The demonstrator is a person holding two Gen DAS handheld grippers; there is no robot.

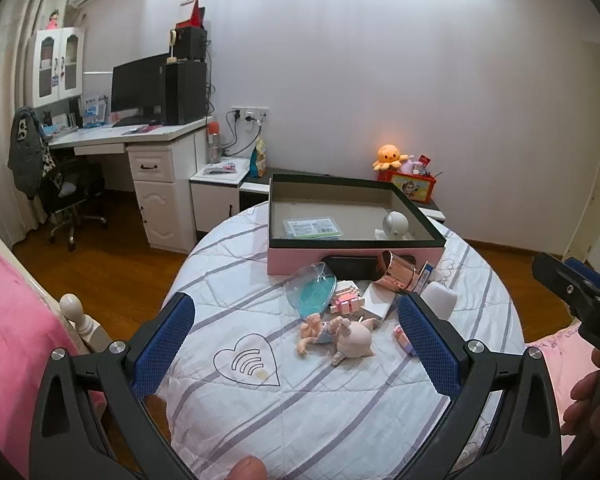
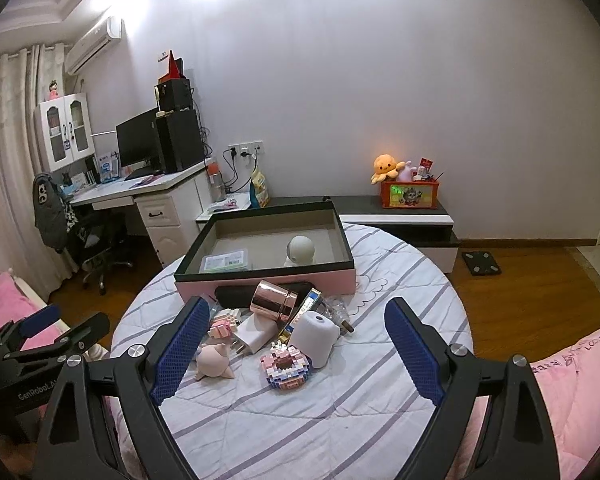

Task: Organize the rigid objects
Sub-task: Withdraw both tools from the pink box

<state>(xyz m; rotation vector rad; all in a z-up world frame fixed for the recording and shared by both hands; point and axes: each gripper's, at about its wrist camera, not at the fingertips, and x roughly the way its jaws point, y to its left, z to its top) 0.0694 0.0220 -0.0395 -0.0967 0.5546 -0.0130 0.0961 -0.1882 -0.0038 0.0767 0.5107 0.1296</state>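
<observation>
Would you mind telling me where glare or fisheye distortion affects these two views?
Left wrist view: ceiling light blows out the top of the wall, and the pink box edges bow. Right wrist view: similar glare near the air conditioner; the bed bulges round, and the copper cup shows reflections.

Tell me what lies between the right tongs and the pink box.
In the right wrist view, the loose pile: a brick donut, a white cylinder, a white charger and a copper cup lie between the right tongs and the pink box.
</observation>
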